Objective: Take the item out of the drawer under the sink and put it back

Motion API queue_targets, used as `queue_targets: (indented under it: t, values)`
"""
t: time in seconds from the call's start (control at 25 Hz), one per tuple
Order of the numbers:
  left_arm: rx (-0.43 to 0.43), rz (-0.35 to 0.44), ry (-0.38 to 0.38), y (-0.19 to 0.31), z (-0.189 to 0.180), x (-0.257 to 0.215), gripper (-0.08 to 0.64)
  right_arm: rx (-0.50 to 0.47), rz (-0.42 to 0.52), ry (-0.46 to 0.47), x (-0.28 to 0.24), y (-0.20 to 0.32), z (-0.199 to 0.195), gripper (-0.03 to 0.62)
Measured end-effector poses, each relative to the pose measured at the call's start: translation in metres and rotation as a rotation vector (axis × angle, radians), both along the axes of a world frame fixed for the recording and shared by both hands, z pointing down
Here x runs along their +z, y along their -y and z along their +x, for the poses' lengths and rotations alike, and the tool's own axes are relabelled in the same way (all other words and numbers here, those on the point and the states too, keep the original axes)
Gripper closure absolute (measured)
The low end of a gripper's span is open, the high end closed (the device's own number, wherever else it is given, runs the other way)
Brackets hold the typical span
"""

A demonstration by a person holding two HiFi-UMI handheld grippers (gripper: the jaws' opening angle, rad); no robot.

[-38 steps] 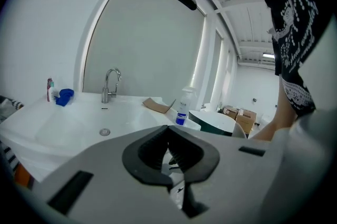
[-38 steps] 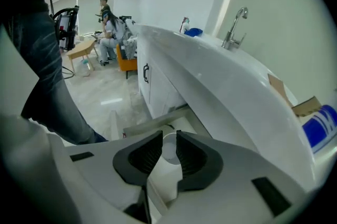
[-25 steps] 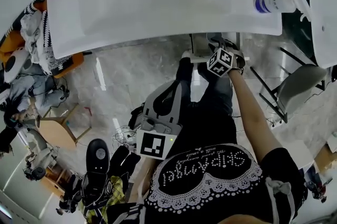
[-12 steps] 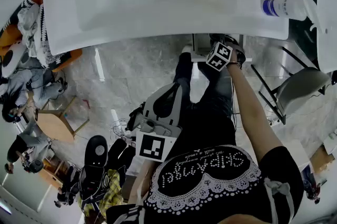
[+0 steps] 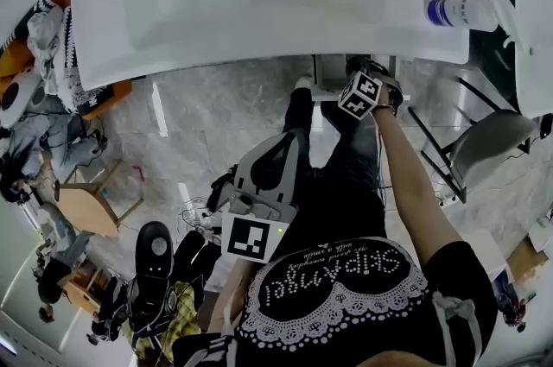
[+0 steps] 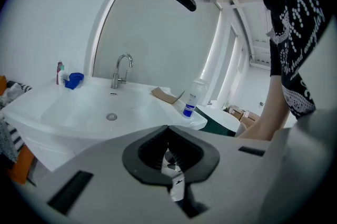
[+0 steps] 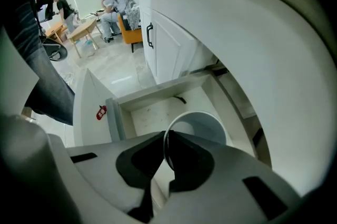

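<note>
In the right gripper view the drawer (image 7: 138, 110) under the sink stands pulled out, with a pale round cup (image 7: 206, 125) inside it. My right gripper (image 7: 164, 137) is shut on the cup's thin near rim. From the head view only this gripper's marker cube (image 5: 362, 94) shows, at the white sink's (image 5: 259, 3) front edge; its jaws, the drawer and the cup are hidden under the sink. My left gripper (image 5: 263, 198) hangs low by the person's legs. Its jaws (image 6: 168, 136) meet, holding nothing.
On the sink top are a faucet (image 6: 121, 70), a blue-capped bottle (image 6: 192, 99), a cardboard piece (image 6: 165, 94) and a blue item (image 6: 75, 79). A white cabinet door (image 7: 167, 44) stands beside the drawer. A grey chair (image 5: 489, 146) is at the right. People sit at a table (image 7: 80, 31) farther off.
The right gripper's marker cube has edged a little closer to the sink's front edge. The left gripper has stayed about where it was.
</note>
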State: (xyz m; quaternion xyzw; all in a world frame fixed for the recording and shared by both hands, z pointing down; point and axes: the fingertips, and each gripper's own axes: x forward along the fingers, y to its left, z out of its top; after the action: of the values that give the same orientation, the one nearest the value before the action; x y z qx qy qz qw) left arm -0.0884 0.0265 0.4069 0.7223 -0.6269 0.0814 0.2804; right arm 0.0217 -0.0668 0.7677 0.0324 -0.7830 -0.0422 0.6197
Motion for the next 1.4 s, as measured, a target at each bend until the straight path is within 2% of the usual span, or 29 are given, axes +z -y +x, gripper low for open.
queue_targets:
  t: [0.32, 0.88, 1.4]
  values:
    - [0.069, 0.082, -0.015, 0.006, 0.007, -0.015, 0.555, 0.066, 0.045, 0.075, -0.039, -0.005, 0.001, 0.568]
    - [0.184, 0.23, -0.036, -0.002, 0.023, -0.046, 0.555, 0.252, 0.162, 0.201, -0.111, -0.032, 0.015, 0.568]
    - [0.275, 0.328, -0.011, -0.009, 0.037, -0.063, 0.555, 0.454, 0.275, 0.459, -0.213, -0.046, 0.023, 0.568]
